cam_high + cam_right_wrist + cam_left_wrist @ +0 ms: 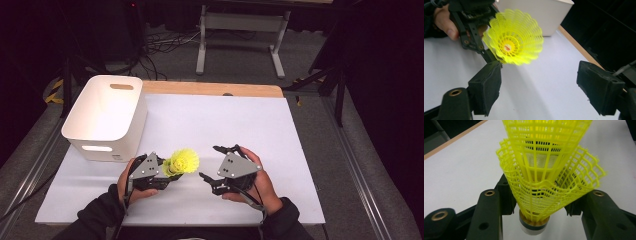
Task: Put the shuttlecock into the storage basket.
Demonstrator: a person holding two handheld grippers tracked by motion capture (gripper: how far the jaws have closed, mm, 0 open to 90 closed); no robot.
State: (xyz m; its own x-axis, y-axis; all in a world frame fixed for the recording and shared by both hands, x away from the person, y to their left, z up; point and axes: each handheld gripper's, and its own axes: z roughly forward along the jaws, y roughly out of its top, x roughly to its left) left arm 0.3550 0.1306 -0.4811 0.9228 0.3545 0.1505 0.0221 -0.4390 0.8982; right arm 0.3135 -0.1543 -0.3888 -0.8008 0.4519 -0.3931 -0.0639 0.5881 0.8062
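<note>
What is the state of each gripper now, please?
Left gripper: closed on the yellow shuttlecocks.
Right gripper: open, holding nothing.

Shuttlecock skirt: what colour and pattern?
Bright yellow open mesh on the shuttlecock skirt, clearest in the left gripper view.

No text, label, brand, number or sign can be read anywhere.

Lab or studio: black-curtained surround, loose floor cables (165, 45), white-covered table (240, 130), grey carpet, metal stand legs (240, 35).
</note>
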